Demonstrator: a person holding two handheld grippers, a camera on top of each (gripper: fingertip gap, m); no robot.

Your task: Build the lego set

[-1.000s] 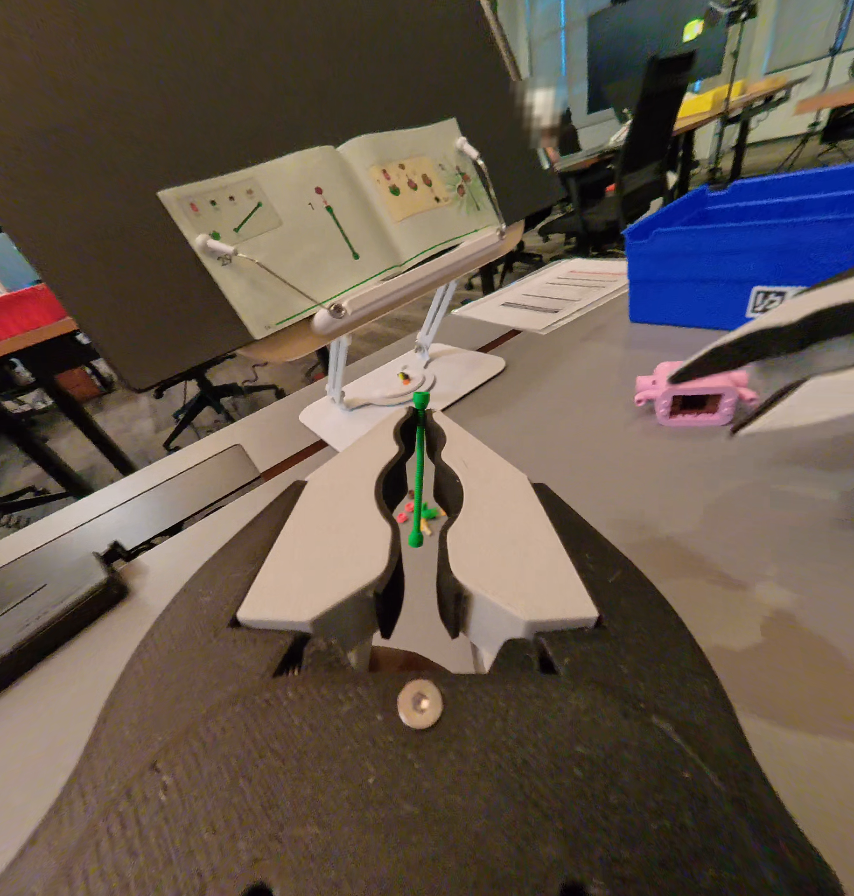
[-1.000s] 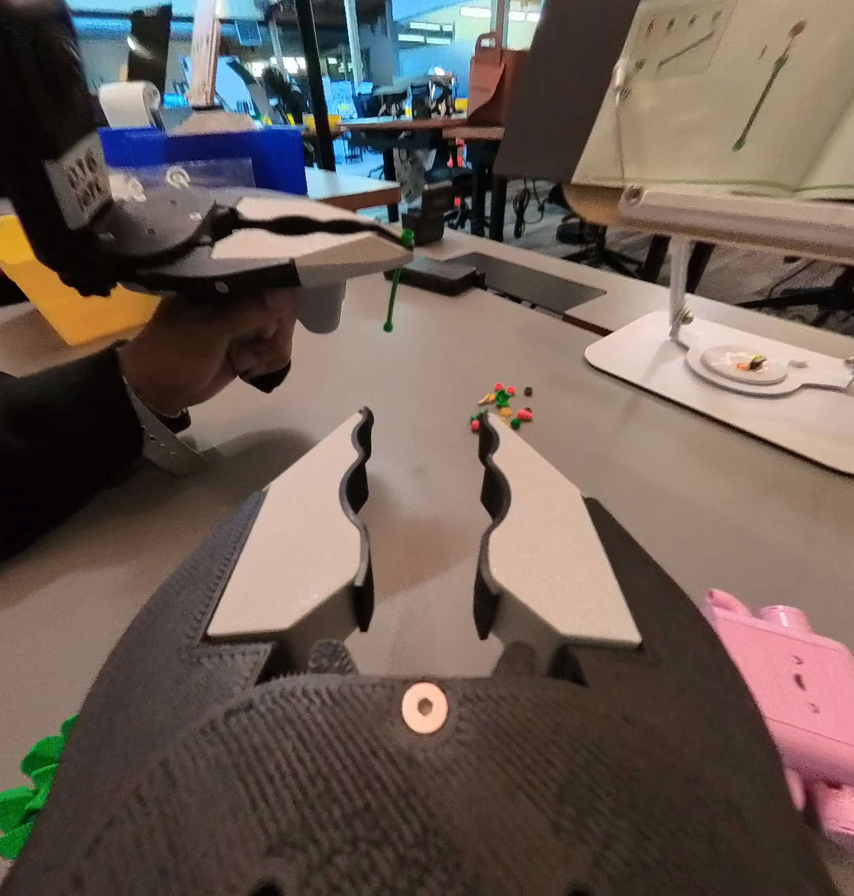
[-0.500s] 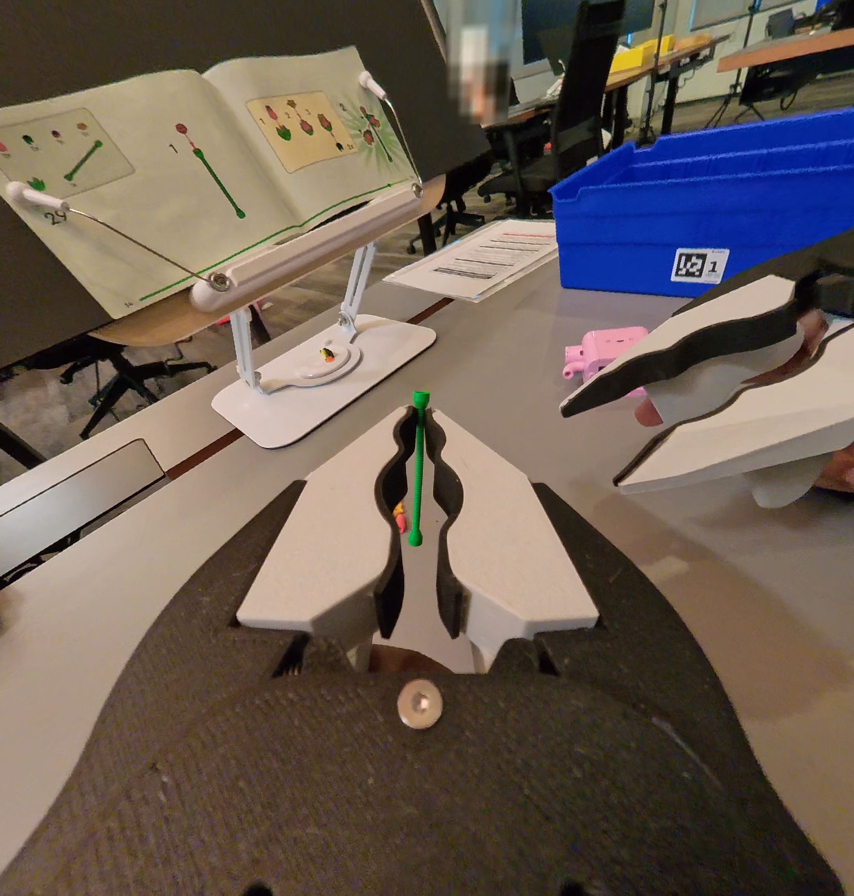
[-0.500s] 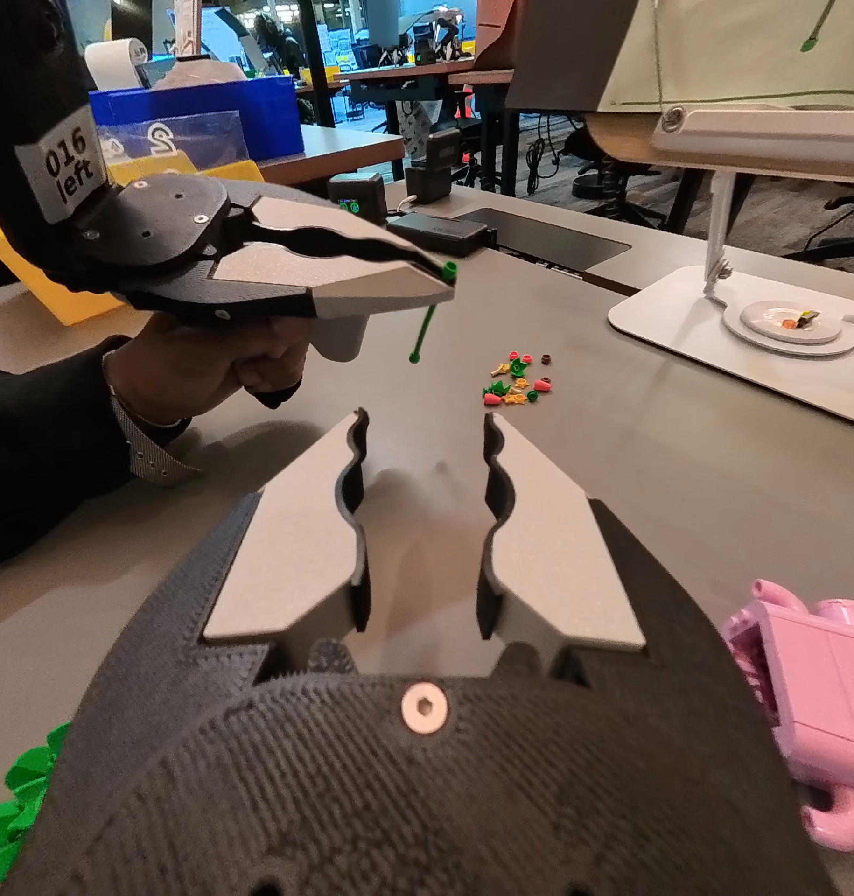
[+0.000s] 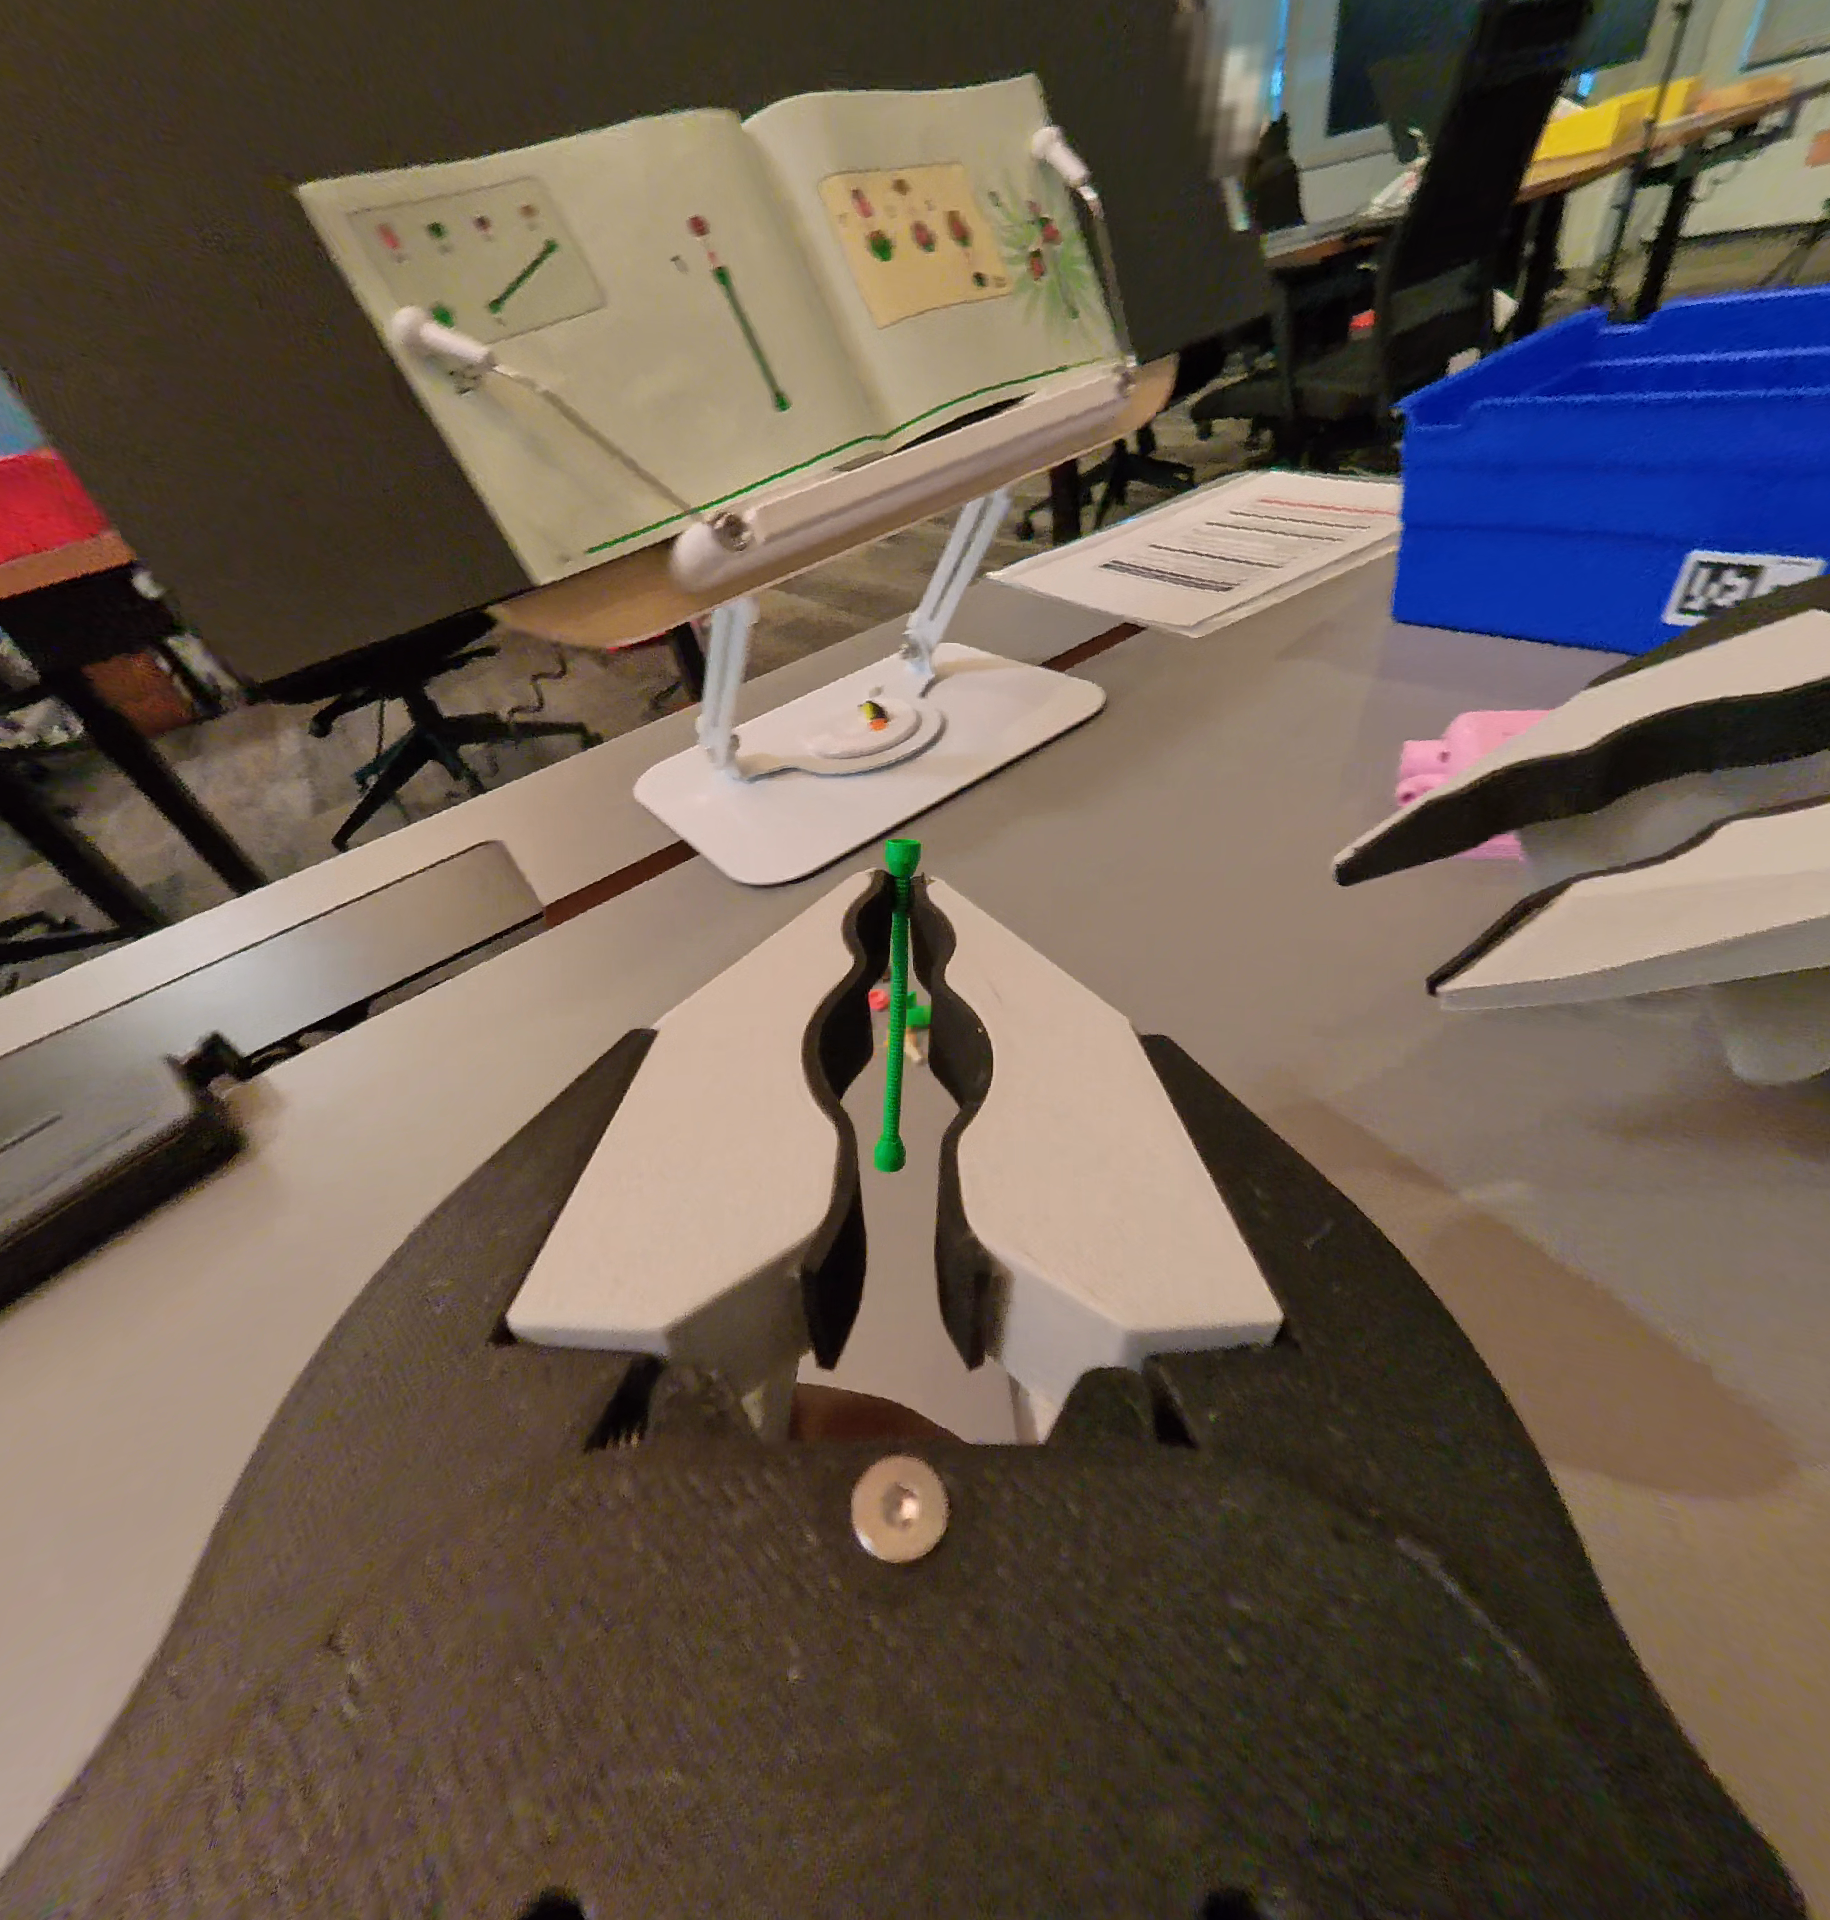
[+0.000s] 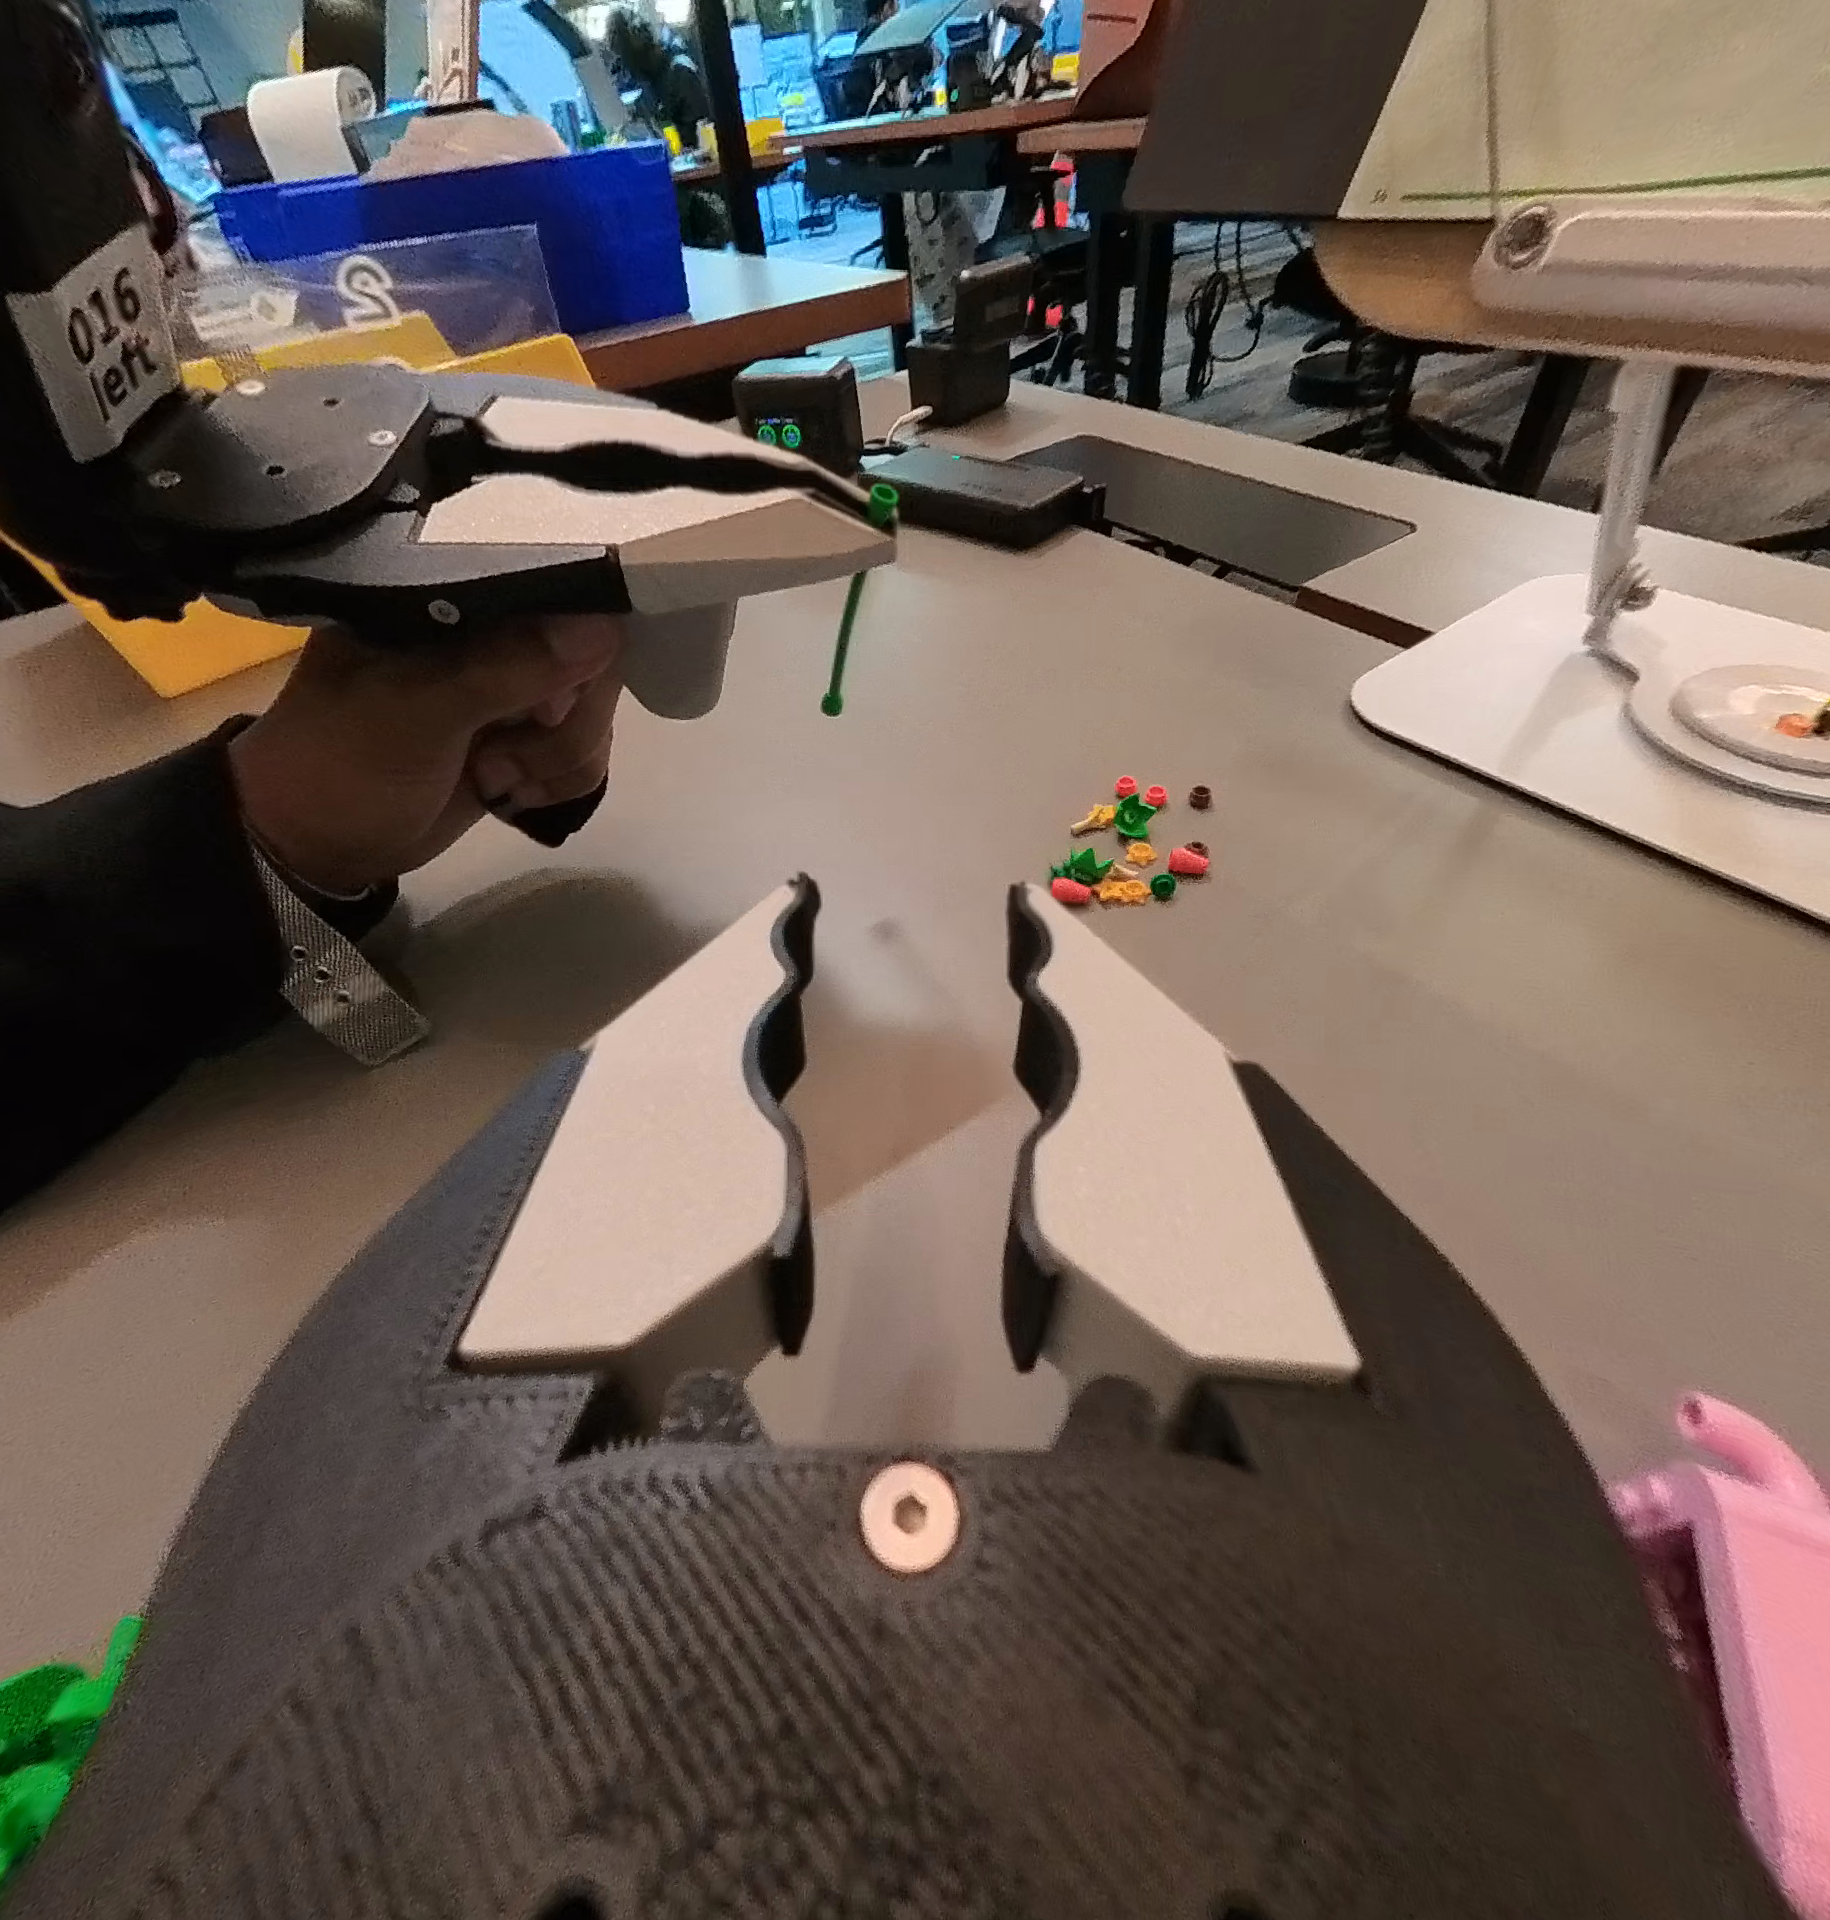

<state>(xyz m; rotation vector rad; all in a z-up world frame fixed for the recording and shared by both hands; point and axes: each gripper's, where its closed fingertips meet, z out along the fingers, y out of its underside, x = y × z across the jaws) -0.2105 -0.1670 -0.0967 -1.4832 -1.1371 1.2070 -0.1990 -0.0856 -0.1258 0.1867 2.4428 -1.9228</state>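
My left gripper (image 5: 900, 894) is shut on a thin green stem (image 5: 895, 1013), pinched near its top so it hangs down above the grey table. In the right wrist view the left gripper (image 6: 875, 514) shows at the left with the stem (image 6: 846, 634) dangling. My right gripper (image 6: 906, 904) is open and empty, low over the table; it also shows at the right of the left wrist view (image 5: 1394, 920). A small pile of tiny red, green, orange and brown pieces (image 6: 1134, 847) lies on the table just right of the right gripper's tips.
An open instruction booklet (image 5: 724, 312) rests on a white stand (image 5: 869, 748). A blue bin (image 5: 1638, 457) and a paper sheet (image 5: 1212, 545) are at the far right. A pink block (image 6: 1784, 1642) and green leaves (image 6: 17, 1756) lie beside my right gripper. A yellow bin (image 6: 204, 634) stands behind. Left tips to right tips: about 9 cm.
The left gripper has swung its view back left and kept hold of the stem. The right gripper has moved closer to the pile of small pieces, still open.
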